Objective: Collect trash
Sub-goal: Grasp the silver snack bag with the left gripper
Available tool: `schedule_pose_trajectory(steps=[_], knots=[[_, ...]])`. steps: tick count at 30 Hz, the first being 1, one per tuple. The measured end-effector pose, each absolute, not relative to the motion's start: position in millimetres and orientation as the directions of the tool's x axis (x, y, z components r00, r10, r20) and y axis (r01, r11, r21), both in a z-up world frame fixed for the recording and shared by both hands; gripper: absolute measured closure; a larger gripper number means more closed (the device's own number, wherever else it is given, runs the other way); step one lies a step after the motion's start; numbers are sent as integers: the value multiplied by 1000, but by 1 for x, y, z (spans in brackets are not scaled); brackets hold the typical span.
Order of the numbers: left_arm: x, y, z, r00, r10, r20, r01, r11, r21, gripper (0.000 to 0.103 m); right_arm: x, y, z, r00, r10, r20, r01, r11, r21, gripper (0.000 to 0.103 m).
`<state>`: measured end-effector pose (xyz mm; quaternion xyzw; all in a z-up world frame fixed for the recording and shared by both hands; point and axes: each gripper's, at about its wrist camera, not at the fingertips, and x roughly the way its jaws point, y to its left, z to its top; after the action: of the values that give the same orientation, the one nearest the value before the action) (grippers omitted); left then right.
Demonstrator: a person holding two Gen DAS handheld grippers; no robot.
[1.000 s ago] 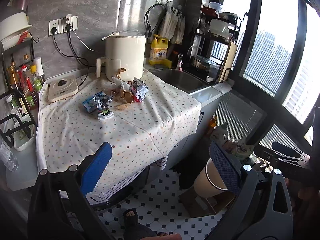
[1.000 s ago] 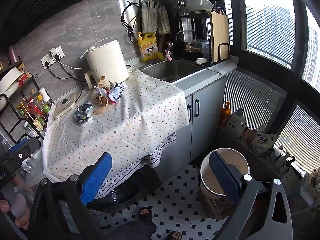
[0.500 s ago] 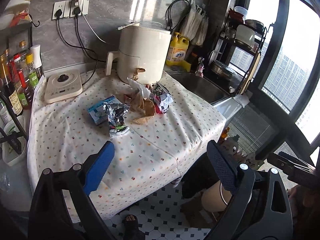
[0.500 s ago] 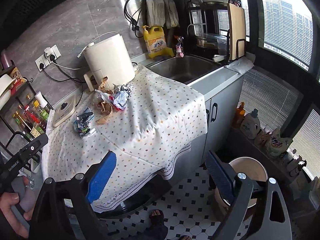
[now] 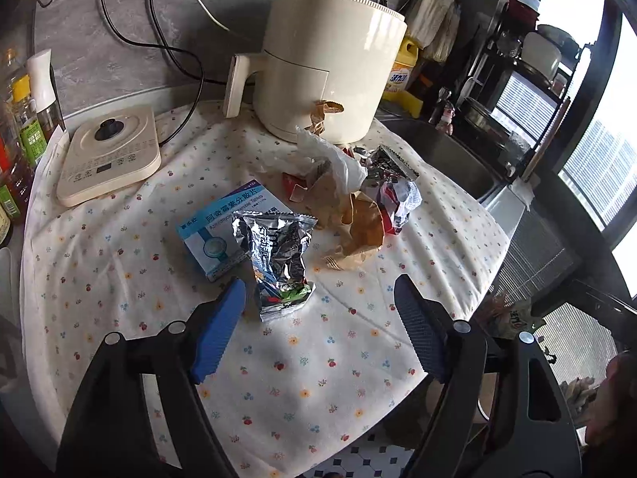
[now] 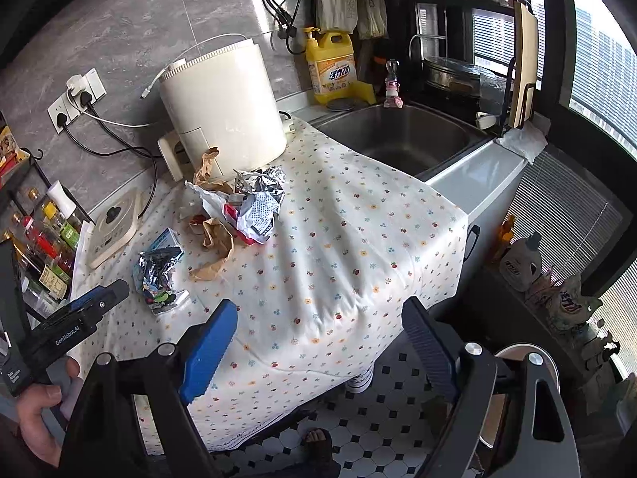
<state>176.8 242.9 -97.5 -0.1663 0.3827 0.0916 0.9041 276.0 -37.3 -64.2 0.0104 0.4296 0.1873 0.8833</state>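
Item 1, change since a second ago: both of my grippers are coming in over the floral tablecloth (image 5: 119,263). The counter was sitting far ahead of me then and the trash is now lying just past my left fingertips. I judge the reach as nearly done and the first pick as about to start; nothing is collected yet.

Item 2, left gripper (image 5: 318,318): I am pointing it down at the cloth, jaws wide but closing, pads touching nothing. The silver foil wrapper (image 5: 280,261) is lying just ahead of the gap, its lower edge beside my blue left finger (image 5: 218,334). The blue-and-white medicine box (image 5: 223,231) is sitting under the wrapper's far left side, ahead and left of the jaws.

Item 3, farther ahead and right of the left gripper: the brown paper scrap (image 5: 358,231) and the crumpled wrapper pile (image 5: 370,175) are resting in front of the cream appliance (image 5: 326,67).

Item 4, right gripper (image 6: 318,342): I am holding it above the cloth's near overhang, jaws wide and closing slightly, nothing between them. The same pile (image 6: 251,207) is lying well ahead and left of it.

Item 5, bin (image 6: 553,362): its pale rim is showing low right, behind my right finger.
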Motion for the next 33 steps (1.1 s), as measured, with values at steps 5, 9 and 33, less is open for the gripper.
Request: schedule_pose_trajectory(steps=[5, 9, 33], knots=[[198, 260, -123, 640, 1, -768, -283, 930, -234, 27, 295, -25, -70, 566, 326, -757, -282, 940, 194, 22], [215, 265, -143, 602, -19, -798, -258, 941, -218, 29, 302, -16, -78, 559, 312, -768, -268, 945, 189, 24], [178, 321, -114, 682, -8, -731, -308, 904, -297, 71, 341, 103, -136, 389, 415, -822, -443, 867, 228, 47]])
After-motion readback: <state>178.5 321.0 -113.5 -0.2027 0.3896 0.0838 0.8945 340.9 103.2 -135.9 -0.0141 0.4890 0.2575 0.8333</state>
